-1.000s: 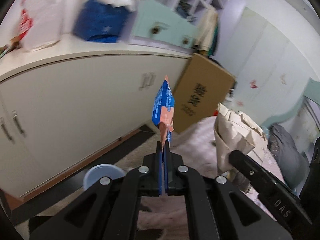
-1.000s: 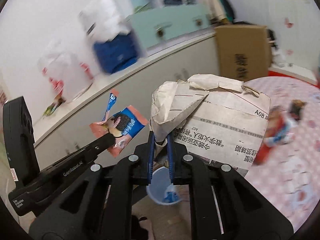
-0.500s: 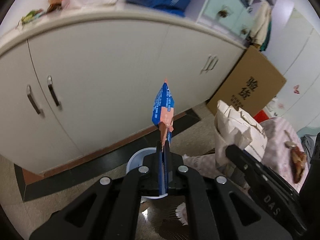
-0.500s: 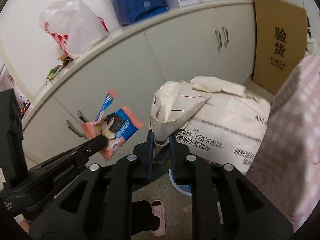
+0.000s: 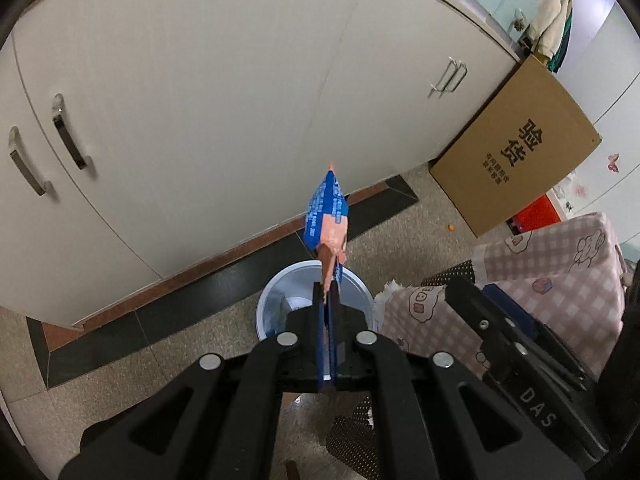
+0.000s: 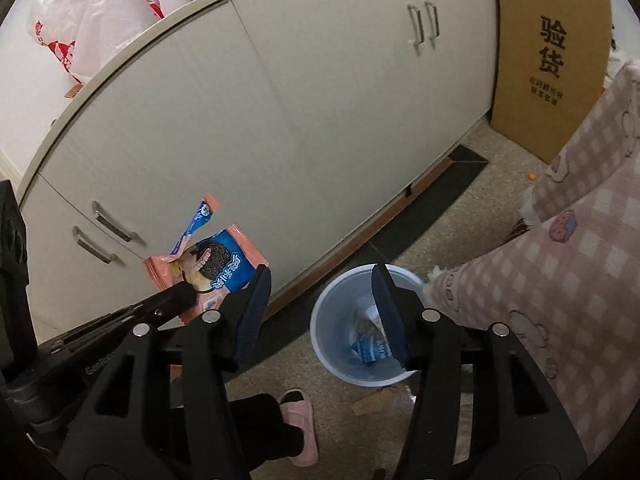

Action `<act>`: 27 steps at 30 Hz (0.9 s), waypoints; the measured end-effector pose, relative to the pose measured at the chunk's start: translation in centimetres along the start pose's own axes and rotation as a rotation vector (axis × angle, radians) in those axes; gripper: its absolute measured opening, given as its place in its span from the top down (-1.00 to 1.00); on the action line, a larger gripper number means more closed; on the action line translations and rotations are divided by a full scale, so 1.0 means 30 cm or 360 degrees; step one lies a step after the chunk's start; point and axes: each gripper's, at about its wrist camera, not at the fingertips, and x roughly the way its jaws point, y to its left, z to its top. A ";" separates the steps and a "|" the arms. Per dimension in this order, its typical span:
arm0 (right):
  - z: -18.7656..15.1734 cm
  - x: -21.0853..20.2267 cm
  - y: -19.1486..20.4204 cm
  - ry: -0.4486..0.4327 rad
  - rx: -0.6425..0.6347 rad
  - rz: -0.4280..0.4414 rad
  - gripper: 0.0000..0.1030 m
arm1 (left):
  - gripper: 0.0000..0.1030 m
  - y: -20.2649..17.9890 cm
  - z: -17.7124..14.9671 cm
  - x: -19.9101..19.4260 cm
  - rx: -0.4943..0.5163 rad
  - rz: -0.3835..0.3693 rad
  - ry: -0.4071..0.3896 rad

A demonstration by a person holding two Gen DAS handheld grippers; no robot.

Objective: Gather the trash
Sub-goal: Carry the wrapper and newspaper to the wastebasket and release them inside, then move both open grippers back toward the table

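My left gripper is shut on a blue and pink cookie wrapper, held edge-on above a pale blue trash bin on the floor. In the right wrist view the same wrapper hangs left of the bin, pinched by the left gripper's fingertips. My right gripper is open and empty above the bin. Wrappers lie inside the bin; the paper bag is not in view.
White cabinet doors stand behind the bin. A cardboard box leans at the right. A pink checked bedspread hangs at the right. A pink slipper and paper scraps lie on the floor.
Both grippers tilted down toward the floor bin. The right gripper opened and the crumpled paper bag it held is gone from view. The left gripper still holds the wrapper.
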 end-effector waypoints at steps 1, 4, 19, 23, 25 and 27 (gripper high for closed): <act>-0.001 -0.009 0.000 -0.0010 -0.0007 -0.0013 -0.02 | 0.96 -0.007 -0.001 0.008 0.0007 -0.0003 0.0008; -0.003 -0.033 0.000 -0.0048 -0.0005 -0.0048 -0.04 | 0.96 -0.024 -0.005 0.018 0.0024 -0.0009 0.0012; 0.027 -0.231 -0.051 -0.0439 0.0021 -0.0116 -0.12 | 0.84 -0.170 0.036 0.002 0.0110 -0.0093 -0.0046; 0.033 -0.267 -0.071 -0.0475 0.0058 -0.0114 -0.14 | -0.23 -0.173 0.038 -0.008 0.0071 -0.0097 -0.0063; 0.031 -0.285 -0.076 -0.0482 0.0058 -0.0117 -0.14 | -0.23 -0.172 0.033 -0.013 0.0074 -0.0107 -0.0043; 0.030 -0.303 -0.079 -0.0485 0.0061 -0.0119 -0.14 | -0.23 -0.172 0.027 -0.024 0.0061 -0.0133 -0.0028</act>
